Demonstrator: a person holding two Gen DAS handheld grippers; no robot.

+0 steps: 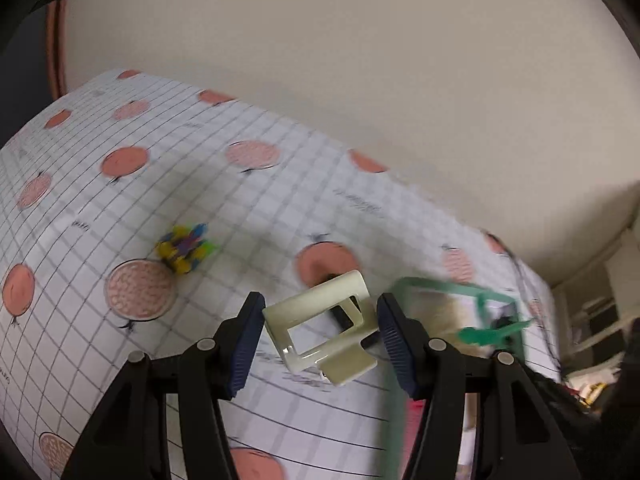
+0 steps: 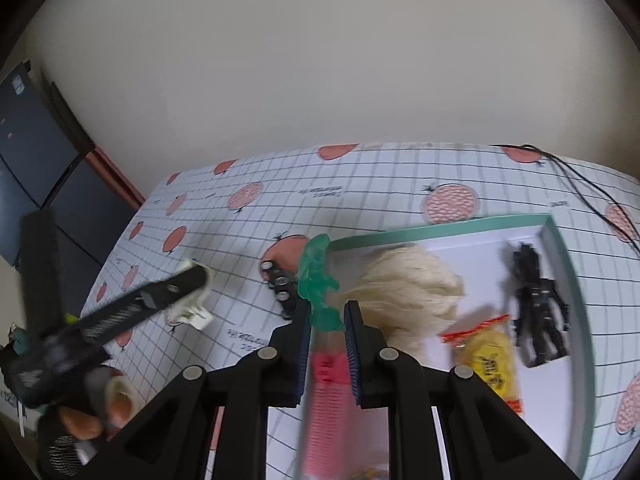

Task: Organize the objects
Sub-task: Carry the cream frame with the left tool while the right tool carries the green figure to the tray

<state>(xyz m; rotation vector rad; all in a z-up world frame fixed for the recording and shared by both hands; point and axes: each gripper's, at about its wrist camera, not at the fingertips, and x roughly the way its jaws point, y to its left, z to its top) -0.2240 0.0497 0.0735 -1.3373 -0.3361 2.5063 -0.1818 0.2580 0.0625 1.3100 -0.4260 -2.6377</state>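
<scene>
**Sorting small things into the teal-rimmed tray**

Holding a translucent green toy figure (image 2: 319, 280) between the closed right gripper (image 2: 327, 320) over the shallow white tray's (image 2: 567, 264) left edge. Straddling a cream rectangular plastic hair claw (image 1: 320, 330) with the spread left gripper (image 1: 320, 346), above the grid-patterned tablecloth (image 1: 200, 184).

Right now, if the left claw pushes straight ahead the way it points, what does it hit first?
The cream hair clip. It sits between the open fingers of the left claw, just ahead of them, on the checked tablecloth. Whether the fingers already touch it is unclear because of blur.
</scene>
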